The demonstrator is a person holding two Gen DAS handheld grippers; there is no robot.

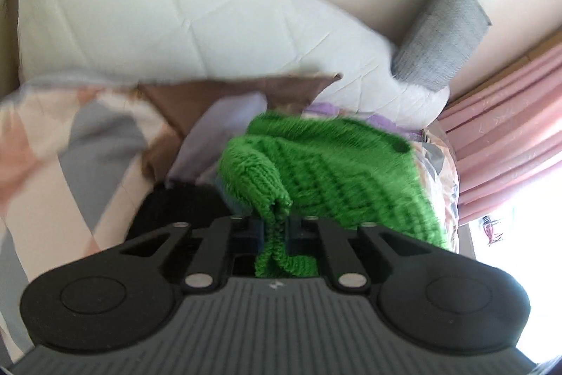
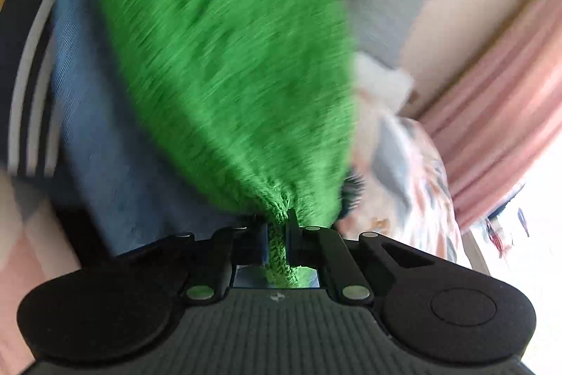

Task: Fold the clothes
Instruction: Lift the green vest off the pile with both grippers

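Item: green knit garment (image 1: 326, 164), held in both grippers, lifted clear of the bed. Nearest, left gripper (image 1: 275, 227): jaws closed down to a narrow slot, a bunched edge of the knit pinched between them, a loose tail hanging back toward the body. Right gripper (image 2: 279, 234): jaws likewise nearly together, clamped on a gathered fold of the same knit, which fans out wide and away from the grip. Step, as judged: the spread-out or carry stage before a fold, both corners taken. Next move likely calls for drawing the two grips apart to take up slack, then lowering the cloth flat. Orientation: in the left view the knit runs from the jaws up and rightward; in the right view it streams up and leftward; the long axis seemingly lies between the two grips, though blur leaves this uncertain. Behind: blue cloth (image 2: 105, 146); patterned bedding (image 1: 70, 146); white pillow (image 1: 158, 16); grey folded cloth (image 1: 442, 30); pink curtain (image 1: 502, 115).
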